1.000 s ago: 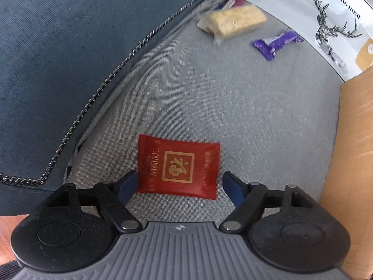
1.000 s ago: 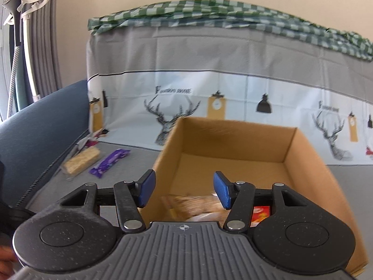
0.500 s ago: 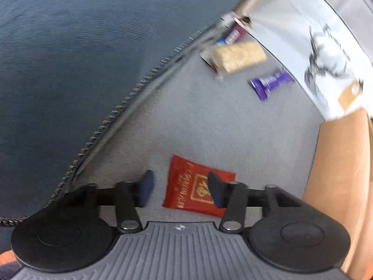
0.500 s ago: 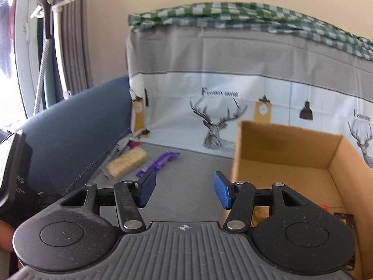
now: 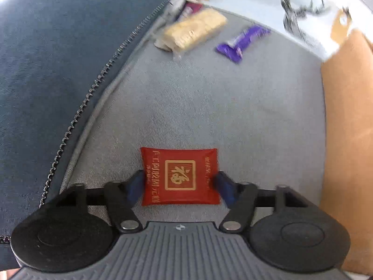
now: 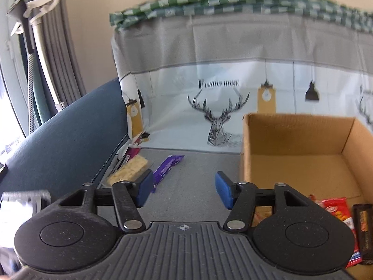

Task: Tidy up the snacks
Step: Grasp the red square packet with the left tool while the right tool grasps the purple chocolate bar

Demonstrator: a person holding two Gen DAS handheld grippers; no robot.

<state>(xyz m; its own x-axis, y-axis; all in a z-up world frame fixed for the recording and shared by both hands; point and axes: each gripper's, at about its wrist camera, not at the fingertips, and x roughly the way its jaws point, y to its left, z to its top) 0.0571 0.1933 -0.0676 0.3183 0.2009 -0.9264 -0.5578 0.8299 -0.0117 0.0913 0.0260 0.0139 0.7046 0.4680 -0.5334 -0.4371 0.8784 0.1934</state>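
A red snack packet (image 5: 179,175) with a gold emblem lies on the grey seat cushion (image 5: 209,107). My left gripper (image 5: 179,184) points down at it, its blue pads pressing the packet's two side edges while the jaws are opening a little. Farther back lie a beige wafer bar (image 5: 195,30) and a purple bar (image 5: 242,39). In the right wrist view, my right gripper (image 6: 184,190) hovers over the cushion with nothing between its fingers, and its jaws are opening. The purple bar (image 6: 167,166) and the wafer bar (image 6: 129,169) lie ahead to its left.
An open cardboard box (image 6: 298,128) stands on the right, holding a red packet (image 6: 338,212) and a dark bar (image 6: 363,228). The box wall (image 5: 345,116) borders the cushion. A blue sofa arm (image 5: 58,58) rises on the left. A deer-print cloth (image 6: 219,116) hangs behind.
My left gripper narrowed around the red packet, which now sits centred between the pads. My right gripper swung left away from above the box and its fingers spread wider.
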